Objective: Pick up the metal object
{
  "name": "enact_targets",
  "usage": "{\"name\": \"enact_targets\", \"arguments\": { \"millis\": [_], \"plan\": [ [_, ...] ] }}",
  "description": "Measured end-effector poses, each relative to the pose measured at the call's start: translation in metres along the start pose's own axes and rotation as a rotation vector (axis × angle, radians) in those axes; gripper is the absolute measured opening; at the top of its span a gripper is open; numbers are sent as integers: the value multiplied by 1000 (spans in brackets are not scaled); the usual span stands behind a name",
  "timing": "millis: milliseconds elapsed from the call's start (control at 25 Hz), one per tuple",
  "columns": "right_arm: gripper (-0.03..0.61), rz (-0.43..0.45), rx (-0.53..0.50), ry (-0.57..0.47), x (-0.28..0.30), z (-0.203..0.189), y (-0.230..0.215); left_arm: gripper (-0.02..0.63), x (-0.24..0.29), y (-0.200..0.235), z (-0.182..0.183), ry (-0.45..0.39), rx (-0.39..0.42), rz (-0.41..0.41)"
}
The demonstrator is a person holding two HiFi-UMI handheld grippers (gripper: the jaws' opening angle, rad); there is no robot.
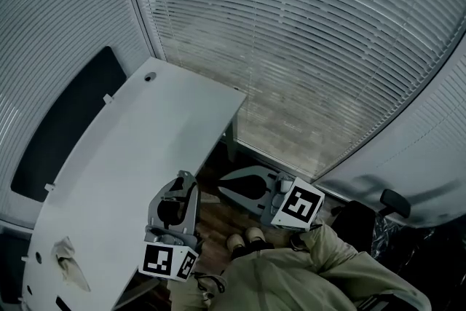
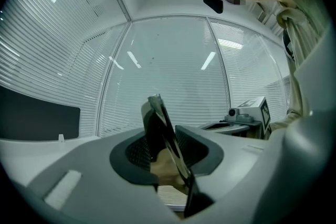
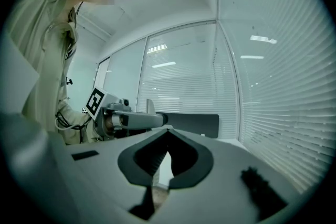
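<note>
The pick-up looks all but done. The left gripper [image 1: 178, 193] has its jaws partly closed on the metal object [image 2: 167, 141], a thin, mirror-bright plate that stands on edge between the pads and leans to one side, its upper end poking out past the jaw tips towards the window blinds [image 2: 58, 65]. In the head view this gripper hangs at the near edge of the white desk [image 1: 145, 149], and since its own view looks out across the room rather than down at a surface, the plate appears to be lifted clear of the desk and resting on nothing. The right gripper [image 3: 168, 134] is off to the right, over the floor beside the desk; its jaws are closed tip to tip with nothing between them, so it takes no part in the hold. A crumpled cloth [image 1: 69, 262] lies alone near the desk's lower left corner, well apart from both grippers. What remains seems to be securing the lift. The plate is smooth and thin and is pinched across its flat faces while tilted, so it could pivot or slide in the pads if the squeeze slackens or the wrist turns sharply. The next move therefore calls for firm, even jaw pressure, a level and slow carry of the left gripper, and room kept between the plate's protruding end and the desk edge.
</note>
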State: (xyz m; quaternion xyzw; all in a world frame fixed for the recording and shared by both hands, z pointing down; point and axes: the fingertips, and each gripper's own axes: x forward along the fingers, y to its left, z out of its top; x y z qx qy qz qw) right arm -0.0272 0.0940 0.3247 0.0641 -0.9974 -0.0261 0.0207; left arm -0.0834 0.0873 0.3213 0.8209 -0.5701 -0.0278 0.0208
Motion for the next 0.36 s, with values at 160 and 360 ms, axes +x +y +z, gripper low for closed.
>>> {"name": "enact_targets", "arguments": {
  "millis": [160,360],
  "plan": [
    [5,1,3,12,3,-1,4,120,-3,2,1,0,-1,-2],
    [5,2,0,8,5,0,5,118,-5,3,0,0,-5,-5]
  ]
}}
